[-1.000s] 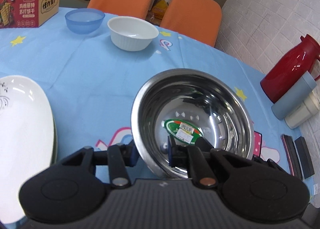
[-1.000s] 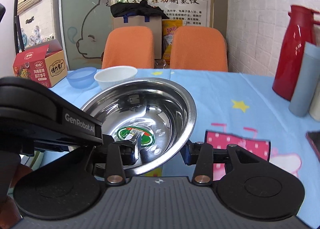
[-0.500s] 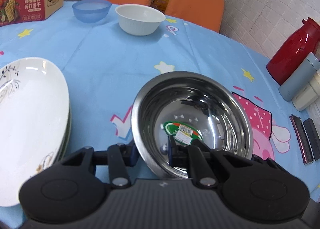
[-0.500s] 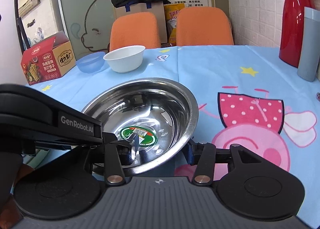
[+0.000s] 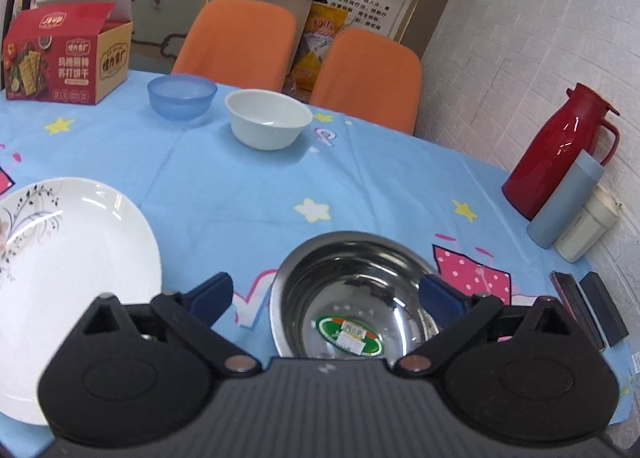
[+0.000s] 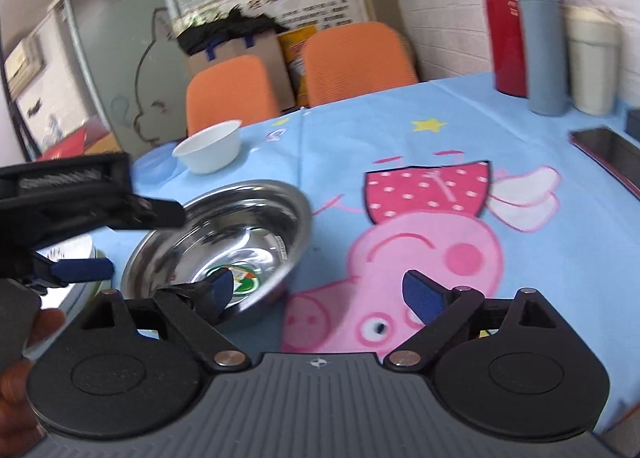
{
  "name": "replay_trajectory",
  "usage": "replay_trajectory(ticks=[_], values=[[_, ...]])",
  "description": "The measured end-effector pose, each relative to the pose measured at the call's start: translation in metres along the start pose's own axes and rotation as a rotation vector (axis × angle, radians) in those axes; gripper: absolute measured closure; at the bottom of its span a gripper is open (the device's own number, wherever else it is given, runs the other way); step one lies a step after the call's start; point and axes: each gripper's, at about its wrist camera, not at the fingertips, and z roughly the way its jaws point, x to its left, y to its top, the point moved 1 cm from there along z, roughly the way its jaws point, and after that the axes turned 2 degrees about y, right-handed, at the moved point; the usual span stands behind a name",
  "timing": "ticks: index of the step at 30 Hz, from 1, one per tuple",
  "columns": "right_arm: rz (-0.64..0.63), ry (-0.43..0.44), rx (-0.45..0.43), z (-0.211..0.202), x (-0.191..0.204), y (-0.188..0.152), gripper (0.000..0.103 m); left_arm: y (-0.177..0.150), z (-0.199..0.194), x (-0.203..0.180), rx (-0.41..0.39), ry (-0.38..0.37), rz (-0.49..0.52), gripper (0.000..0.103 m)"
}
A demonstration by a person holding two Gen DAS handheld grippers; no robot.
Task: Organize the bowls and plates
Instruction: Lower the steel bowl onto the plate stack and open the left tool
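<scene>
A: How does the black left gripper with blue fingertip pads (image 5: 326, 294) stand?

B: Its two fingers are spread wide apart, gripping nothing.

A: And the black right gripper with blue fingertip pads (image 6: 320, 292)?

B: Its fingers are spread wide as well, nothing between them. The right wrist view also shows the left gripper's body at the left, with bare fingertips (image 6: 48, 322) of a hand beneath it.

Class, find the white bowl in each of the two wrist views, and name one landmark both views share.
Left wrist: white bowl upper centre, right of the blue bowl.
Right wrist: white bowl left of centre, beyond the steel bowl.
Shared landmark: red thermos.
</scene>
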Motion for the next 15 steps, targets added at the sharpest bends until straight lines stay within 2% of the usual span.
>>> replay_trajectory(ticks=[3, 7, 15], values=[[0.049, -0.005, -0.011, -0.006, -0.01, -0.002, 0.0, 0.007, -0.009, -0.001, -0.02, -0.025, 0.002, 0.003], [0.045, -0.021, -0.018, -0.01, -0.012, 0.002, 0.0, 0.015, -0.013, 0.001, -0.055, -0.005, 0.025, 0.002], [0.008, -0.011, -0.027, -0.002, 0.0, 0.016, 0.0, 0.03, -0.019, 0.023, -0.066, 0.03, 0.027, 0.002]])
